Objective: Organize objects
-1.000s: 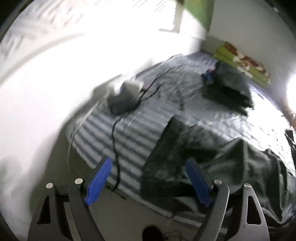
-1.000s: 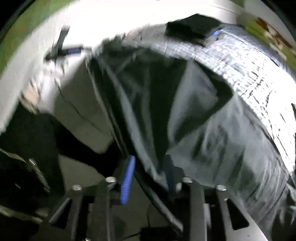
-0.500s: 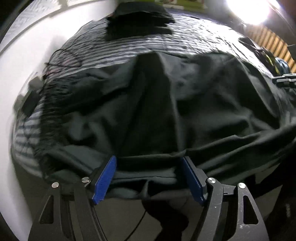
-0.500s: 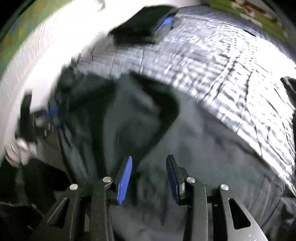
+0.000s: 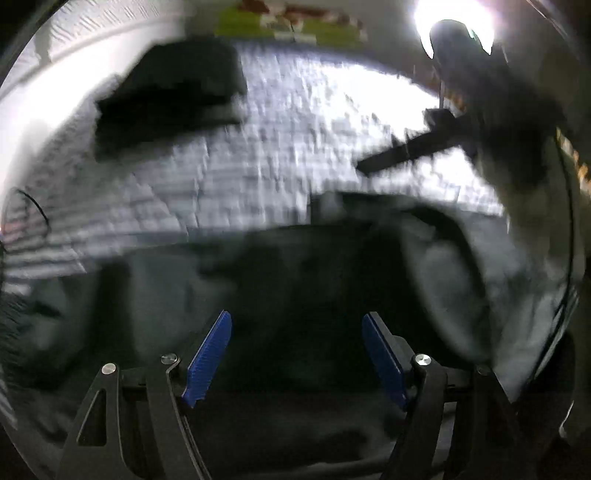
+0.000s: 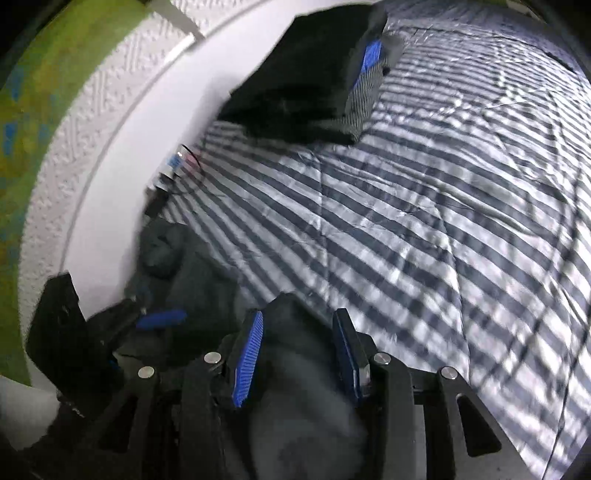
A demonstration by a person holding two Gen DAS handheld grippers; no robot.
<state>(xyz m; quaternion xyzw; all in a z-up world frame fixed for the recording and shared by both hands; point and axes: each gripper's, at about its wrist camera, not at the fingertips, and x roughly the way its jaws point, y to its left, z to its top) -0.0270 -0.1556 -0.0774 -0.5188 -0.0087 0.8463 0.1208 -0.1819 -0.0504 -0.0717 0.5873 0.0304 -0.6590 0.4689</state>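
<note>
A dark grey garment [image 5: 295,280] lies rumpled at the near edge of a bed with a blue-and-white striped cover [image 5: 295,147]. My left gripper [image 5: 295,354] hangs over it with its blue pads wide apart; the cloth lies under and between them, blurred. In the right wrist view my right gripper [image 6: 297,354] is shut on a bunched fold of the same garment [image 6: 207,291], which fills the gap between its pads. A blue pad of the left gripper [image 6: 159,317] shows at that view's left. A folded dark pile [image 6: 306,74] rests by the wall.
A white textured wall [image 6: 110,147] runs along the bed's left side. A small device with a black cable [image 6: 181,162] lies by the wall. A person's arm [image 5: 498,110] reaches in from the upper right. Green patterned matting [image 5: 288,22] lies beyond the bed.
Both grippers have swung from the bed's edge in over the bed. The left one's pads came slightly closer together. The garment's fold has travelled with the right gripper onto the striped cover.
</note>
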